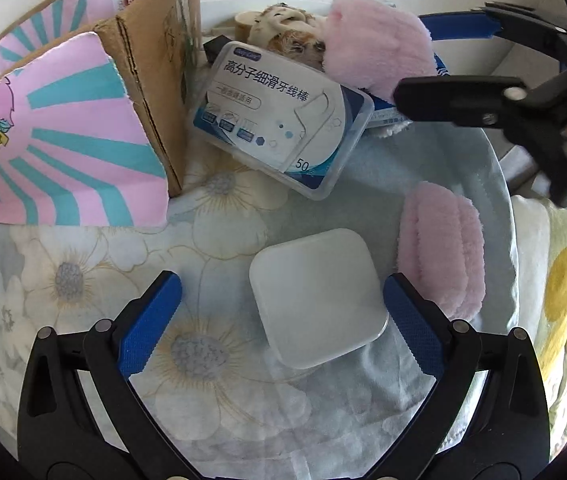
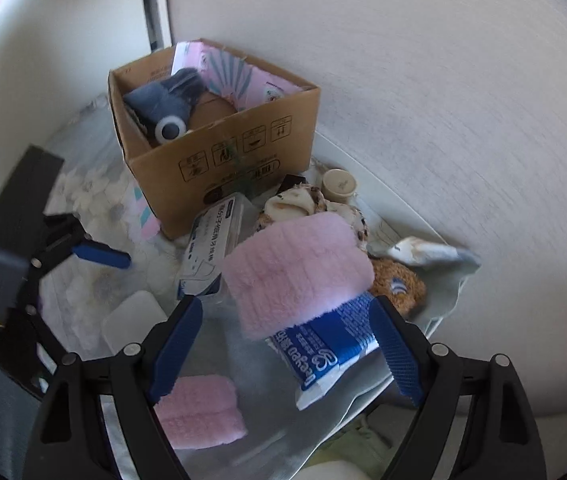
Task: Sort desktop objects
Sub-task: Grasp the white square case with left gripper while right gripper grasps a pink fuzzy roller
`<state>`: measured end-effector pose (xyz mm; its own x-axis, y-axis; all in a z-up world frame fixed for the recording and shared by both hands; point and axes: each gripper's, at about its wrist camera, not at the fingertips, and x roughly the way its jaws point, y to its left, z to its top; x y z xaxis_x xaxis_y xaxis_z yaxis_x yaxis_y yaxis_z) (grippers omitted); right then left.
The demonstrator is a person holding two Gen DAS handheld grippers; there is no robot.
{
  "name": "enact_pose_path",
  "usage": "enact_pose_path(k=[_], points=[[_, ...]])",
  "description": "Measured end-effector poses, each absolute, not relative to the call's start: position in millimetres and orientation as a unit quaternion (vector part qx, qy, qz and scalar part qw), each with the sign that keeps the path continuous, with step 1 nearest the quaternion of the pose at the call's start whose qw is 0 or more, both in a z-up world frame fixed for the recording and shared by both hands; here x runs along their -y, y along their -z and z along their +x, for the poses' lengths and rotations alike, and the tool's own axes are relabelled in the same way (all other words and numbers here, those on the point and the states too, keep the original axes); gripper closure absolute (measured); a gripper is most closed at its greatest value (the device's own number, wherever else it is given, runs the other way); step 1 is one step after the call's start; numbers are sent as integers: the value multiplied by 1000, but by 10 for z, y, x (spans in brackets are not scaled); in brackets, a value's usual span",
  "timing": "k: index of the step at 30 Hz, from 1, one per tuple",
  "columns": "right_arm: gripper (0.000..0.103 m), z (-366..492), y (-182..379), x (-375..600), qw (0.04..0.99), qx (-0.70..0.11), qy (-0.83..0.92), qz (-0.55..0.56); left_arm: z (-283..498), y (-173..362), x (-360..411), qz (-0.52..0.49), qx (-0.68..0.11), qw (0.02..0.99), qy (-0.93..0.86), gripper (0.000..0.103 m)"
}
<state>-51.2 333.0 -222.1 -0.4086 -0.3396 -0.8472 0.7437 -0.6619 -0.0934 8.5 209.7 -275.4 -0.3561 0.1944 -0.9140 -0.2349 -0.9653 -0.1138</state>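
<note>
**Floss box, blue packet and two pink cloths on the floral sheet**

The floss box (image 1: 283,120) reads "高分子细滑牙线棒" and "50"; it leans beside the carton (image 2: 219,136). The blue packet (image 2: 323,352) shows "eepeo". Two pink cloths (image 1: 439,248) (image 1: 375,48), one white case (image 1: 317,296). Left gripper (image 1: 283,320) spread wide around the case; right gripper (image 2: 283,344) spread wide, empty.

Your left tool (image 1: 281,322) is spread wide over the floral cloth (image 1: 83,272). The white case (image 1: 317,298) lies flat between its blue pads; its right edge sits just beside the right pad (image 1: 413,326), contact unclear. A pink puff (image 1: 441,250) lies right of the case. Behind it, the floss box (image 1: 283,120) rests tilted beside the carton (image 1: 155,80). A second pink puff (image 1: 375,50) lies beyond. Your right tool (image 1: 463,56) reaches in at upper right, jaws apart.
</note>
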Motion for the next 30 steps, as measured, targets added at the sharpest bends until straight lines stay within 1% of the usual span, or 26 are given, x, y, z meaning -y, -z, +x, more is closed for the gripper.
enact_pose_path(k=[8, 11, 13, 15, 20, 22, 24, 25, 26, 27, 28, 30], points=[[20, -573, 2312, -3250, 341, -265, 808, 401, 236, 2746, -2085, -542, -22, 130, -830, 1], [21, -605, 2277, -3252, 351, -255, 807, 400, 280, 2736, -2008, -545, -20, 126, -829, 2], [21, -632, 2235, -3295, 357, -228, 811, 403, 301, 2721, -1922, -548, -15, 116, -828, 5], [27, -650, 2212, -3341, 355, -198, 816, 410, 325, 2717, -1820, -551, -7, 108, -827, 5], [33, -714, 2271, -3432, 333, -132, 824, 438, 391, 2703, -1796, -556, -4, 102, -825, 5], [39, -717, 2291, -3445, 333, -104, 824, 446, 426, 2701, -1838, -556, -8, 107, -825, 5], [50, -697, 2303, -3427, 325, -101, 828, 445, 469, 2710, -1892, -552, -27, 108, -826, 7], [52, -690, 2305, -3419, 323, -101, 829, 446, 487, 2715, -1912, -551, -38, 108, -827, 7], [56, -681, 2308, -3420, 321, -100, 829, 447, 516, 2714, -1932, -548, -50, 106, -828, 9], [61, -675, 2314, -3424, 318, -99, 830, 446, 537, 2706, -1940, -546, -55, 107, -829, 15], [63, -675, 2311, -3429, 317, -96, 831, 447, 561, 2691, -1945, -542, -60, 109, -831, 21], [68, -674, 2300, -3444, 315, -88, 832, 448, 615, 2639, -1956, -533, -68, 119, -835, 44]])
